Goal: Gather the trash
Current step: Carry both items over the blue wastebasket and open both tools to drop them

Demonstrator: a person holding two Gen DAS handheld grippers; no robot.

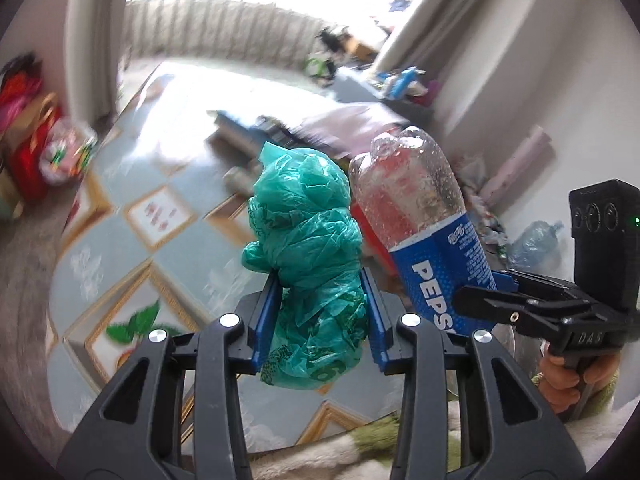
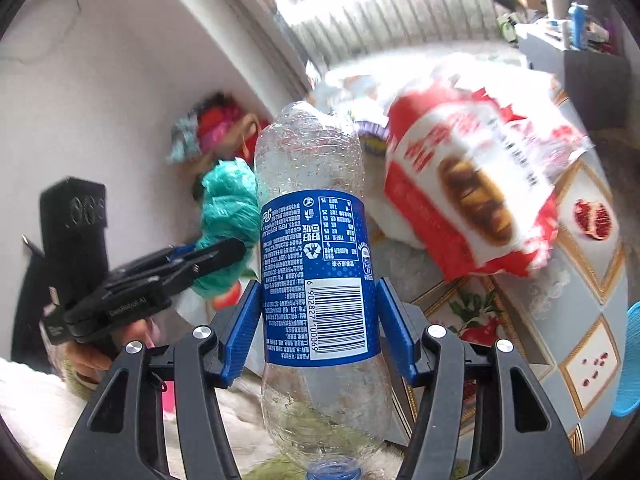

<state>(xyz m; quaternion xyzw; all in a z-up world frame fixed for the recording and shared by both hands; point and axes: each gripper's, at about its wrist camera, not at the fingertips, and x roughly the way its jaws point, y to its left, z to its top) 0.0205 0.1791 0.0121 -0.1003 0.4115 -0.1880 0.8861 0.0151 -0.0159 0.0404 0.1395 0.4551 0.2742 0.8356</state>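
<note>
My left gripper (image 1: 320,312) is shut on a crumpled green plastic bag (image 1: 308,256), held up above a patterned tablecloth (image 1: 120,240). My right gripper (image 2: 318,320) is shut on an empty clear Pepsi bottle (image 2: 316,264) with a blue label, held upside down with its neck toward the camera. In the left wrist view the bottle (image 1: 424,220) and the right gripper (image 1: 504,300) are just to the right of the bag. In the right wrist view the green bag (image 2: 228,216) and the left gripper (image 2: 200,256) are at the left.
A red and white snack bag (image 2: 476,188) lies on the table (image 2: 592,320) at the right. A blue dish (image 2: 630,360) is at the right edge. Red bags (image 1: 32,152) stand by the wall at left. A cluttered grey unit (image 1: 384,92) and a crushed clear bottle (image 1: 532,240) are beyond.
</note>
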